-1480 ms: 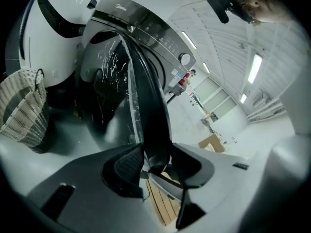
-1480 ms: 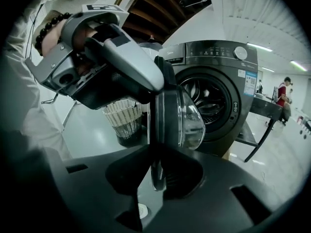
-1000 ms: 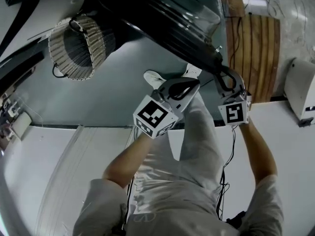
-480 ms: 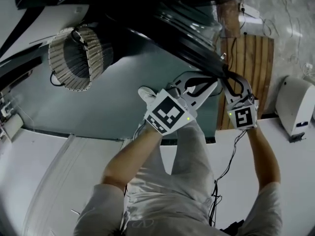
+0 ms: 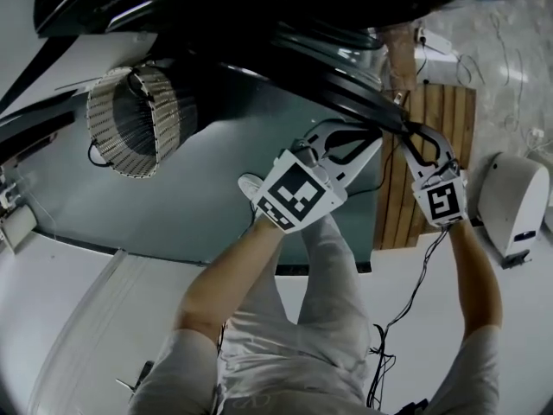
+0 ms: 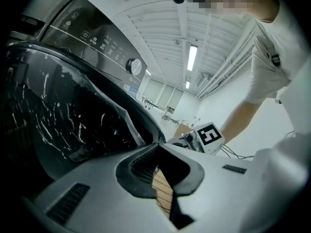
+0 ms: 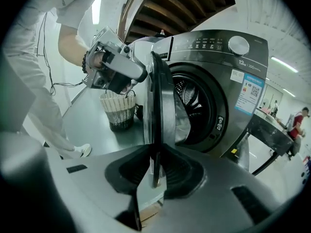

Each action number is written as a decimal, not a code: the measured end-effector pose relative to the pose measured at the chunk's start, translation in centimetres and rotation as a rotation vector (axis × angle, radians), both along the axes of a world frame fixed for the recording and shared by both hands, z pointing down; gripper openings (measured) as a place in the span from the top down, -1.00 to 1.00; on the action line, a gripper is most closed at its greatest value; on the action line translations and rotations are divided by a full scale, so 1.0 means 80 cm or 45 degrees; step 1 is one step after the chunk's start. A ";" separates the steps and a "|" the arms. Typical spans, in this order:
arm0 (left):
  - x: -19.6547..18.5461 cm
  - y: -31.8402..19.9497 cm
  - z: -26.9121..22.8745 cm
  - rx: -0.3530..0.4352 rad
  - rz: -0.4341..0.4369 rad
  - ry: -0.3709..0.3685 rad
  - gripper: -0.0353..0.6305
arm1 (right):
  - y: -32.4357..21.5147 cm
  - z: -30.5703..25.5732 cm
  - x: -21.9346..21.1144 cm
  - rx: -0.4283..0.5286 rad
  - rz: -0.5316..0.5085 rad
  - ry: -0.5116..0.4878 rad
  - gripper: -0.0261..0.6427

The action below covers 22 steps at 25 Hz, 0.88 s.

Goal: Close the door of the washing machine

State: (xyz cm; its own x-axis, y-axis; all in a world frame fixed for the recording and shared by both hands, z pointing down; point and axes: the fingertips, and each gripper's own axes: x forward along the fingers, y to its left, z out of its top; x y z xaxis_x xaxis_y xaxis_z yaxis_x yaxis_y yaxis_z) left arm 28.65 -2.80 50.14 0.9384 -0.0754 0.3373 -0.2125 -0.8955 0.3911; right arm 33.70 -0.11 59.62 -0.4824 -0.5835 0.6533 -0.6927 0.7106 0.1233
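The dark round washing machine door [image 5: 337, 76] stands open and shows edge-on [image 7: 156, 96] in the right gripper view, in front of the drum opening [image 7: 194, 106]. My right gripper [image 5: 404, 126] straddles the door's rim [image 7: 155, 152]. Its jaws have just been opening a little, and the fingertips still lie against both faces of the rim. My left gripper [image 5: 377, 139] is shut with nothing in it [image 6: 158, 144]. It lies beside the door's glass bulge [image 6: 73, 120], just left of the right gripper, and it shows as the white left gripper [image 7: 116, 67] left of the door.
A wicker basket [image 5: 134, 119] stands on the grey floor left of the machine. Wooden boards [image 5: 432, 162] and a white device [image 5: 510, 201] lie at the right. Cables [image 5: 406, 301] trail by my legs. The control panel [image 7: 214, 42] tops the machine.
Both grippers have moved to the right in the head view, and the door's rim has moved with them. The left gripper has rolled, so its marker cube faces up more.
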 end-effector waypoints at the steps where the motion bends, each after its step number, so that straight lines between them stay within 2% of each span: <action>1: 0.004 -0.005 0.000 0.012 0.001 0.003 0.88 | -0.006 0.000 0.004 0.006 0.004 0.004 0.67; 13: 0.045 -0.058 -0.009 0.083 0.008 0.034 0.88 | -0.093 0.003 0.058 0.057 0.038 0.080 0.59; 22: 0.070 -0.101 0.001 0.171 0.056 -0.015 0.88 | -0.145 0.004 0.081 0.055 0.018 0.119 0.56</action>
